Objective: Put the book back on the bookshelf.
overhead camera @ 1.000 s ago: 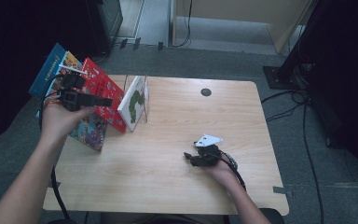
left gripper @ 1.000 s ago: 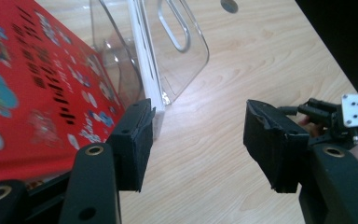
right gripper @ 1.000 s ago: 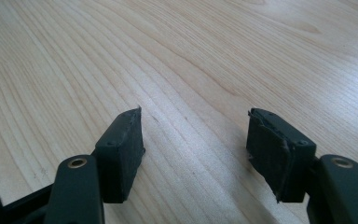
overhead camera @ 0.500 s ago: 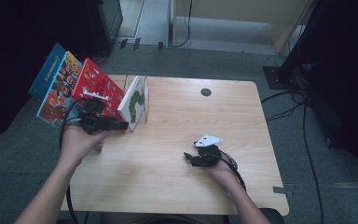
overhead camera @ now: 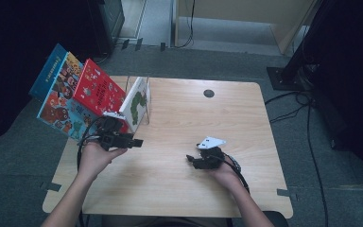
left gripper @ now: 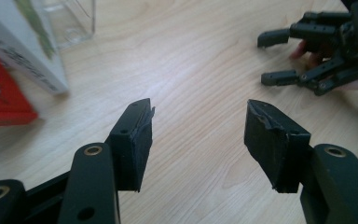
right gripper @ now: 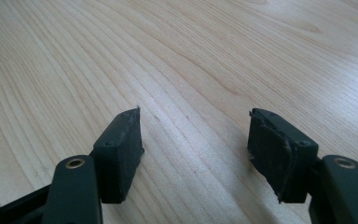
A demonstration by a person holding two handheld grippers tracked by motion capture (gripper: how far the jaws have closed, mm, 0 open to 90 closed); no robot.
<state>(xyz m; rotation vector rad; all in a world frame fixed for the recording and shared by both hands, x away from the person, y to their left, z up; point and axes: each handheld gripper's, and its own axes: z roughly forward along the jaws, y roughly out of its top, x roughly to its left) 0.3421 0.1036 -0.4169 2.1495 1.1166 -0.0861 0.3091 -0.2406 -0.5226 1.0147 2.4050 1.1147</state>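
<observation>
left gripper (overhead camera: pixel 134 141): jaws spread wide, nothing between, just right of the leaning books (overhead camera: pixel 94 92) at the table's (overhead camera: pixel 179 189) left edge | right gripper (overhead camera: pixel 190 161): jaws apart, empty, near-centre on the table | bare wood between grippers, far right open

A white picture book (overhead camera: pixel 136 101) with a green caterpillar leans upright beside the red book (overhead camera: pixel 97 90).

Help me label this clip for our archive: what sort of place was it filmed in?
Probably a lab or office set up for recording: a lone wooden table on grey carpet, loose cables across the floor, and picture books leaning at the table's left edge.
</observation>
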